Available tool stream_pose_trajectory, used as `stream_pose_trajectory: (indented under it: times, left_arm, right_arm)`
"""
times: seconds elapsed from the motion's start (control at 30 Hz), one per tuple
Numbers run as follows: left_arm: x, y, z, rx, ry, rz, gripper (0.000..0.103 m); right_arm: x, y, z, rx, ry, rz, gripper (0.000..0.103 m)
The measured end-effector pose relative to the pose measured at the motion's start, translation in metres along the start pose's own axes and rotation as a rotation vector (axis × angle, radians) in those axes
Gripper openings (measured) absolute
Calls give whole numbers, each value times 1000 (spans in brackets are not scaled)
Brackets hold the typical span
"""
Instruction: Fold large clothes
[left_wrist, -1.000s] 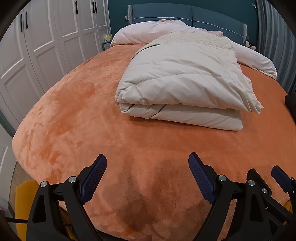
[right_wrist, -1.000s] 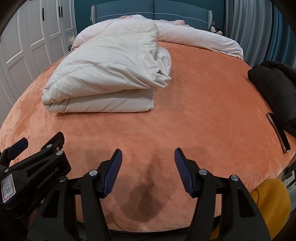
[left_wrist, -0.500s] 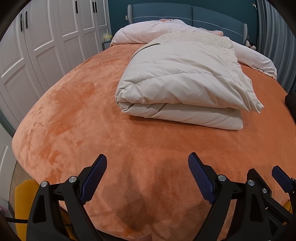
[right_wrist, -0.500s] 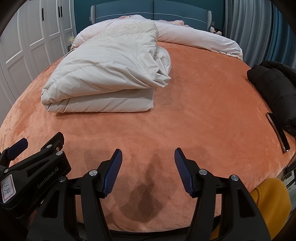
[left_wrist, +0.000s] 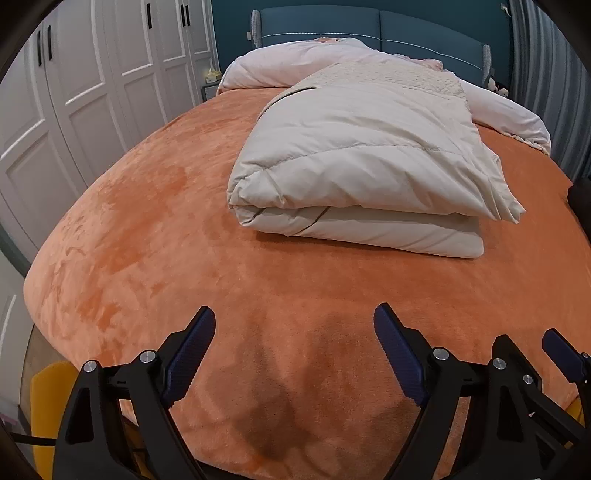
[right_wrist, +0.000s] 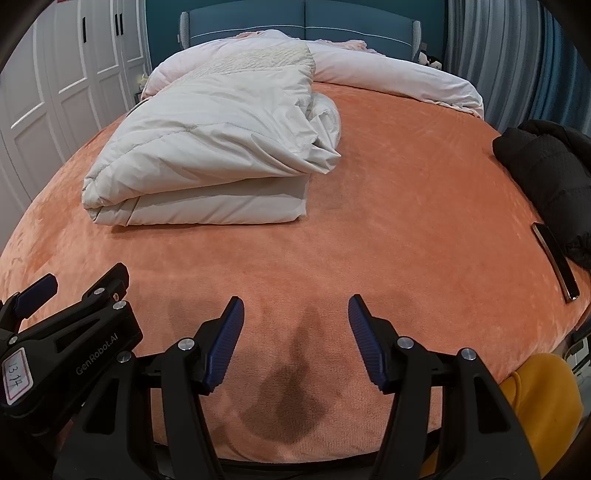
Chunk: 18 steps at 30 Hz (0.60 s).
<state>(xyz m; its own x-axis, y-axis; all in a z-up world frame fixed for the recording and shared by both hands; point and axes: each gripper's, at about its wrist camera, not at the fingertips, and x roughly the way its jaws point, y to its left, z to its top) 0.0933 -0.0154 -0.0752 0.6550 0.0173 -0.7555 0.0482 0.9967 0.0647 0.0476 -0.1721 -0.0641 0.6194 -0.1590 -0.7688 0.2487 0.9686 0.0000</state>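
I have both tongs hovering over the near edge of the bed (left_wrist: 155, 236), and neither touches anything. The left tongs (left_wrist: 294, 350) stand with their jaws spread wide and nothing between them; the right tongs (right_wrist: 295, 338) are likewise parted and empty. Dark shadows lie on the orange cover beneath each.

The folded cream coat (left_wrist: 362, 173) lies on the bed well ahead of me, nearer the middle, stacked in thick layers with its fold edge facing the tongs. From the right wrist view a loose flap at its right end (right_wrist: 321, 147) bunches up, and I cannot tell whether that is a sleeve or a hem. A dark line runs along the lower layer; I cannot say if it is a zip.

Behind the coat a pale pink duvet (right_wrist: 399, 77) is rolled along the blue headboard (left_wrist: 369, 22), partly hidden by the coat.

At the right edge, a black garment (right_wrist: 554, 177) is cut off by the frame, and a slim dark phone-like slab (right_wrist: 554, 262) lies beside it. Something yellow (right_wrist: 539, 410) shows below the bed edge, mostly hidden by my right tongs. White wardrobe doors (left_wrist: 92, 74) fill the left.
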Motion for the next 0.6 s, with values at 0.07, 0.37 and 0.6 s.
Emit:
stream_pose_trajectory:
  times: [0.07,0.37,0.6]
  left_arm:
    - [0,0,1,2,1,-4,83]
    - [1,1,3,8,-2,8,83]
    - [1,2,4,-2,3,2,83]
  right_arm:
    - [0,0,0,3,0,2,57]
    - [-1,3,0,9,-1,0,57]
    - [-2,3,1,18,-6,1,57]
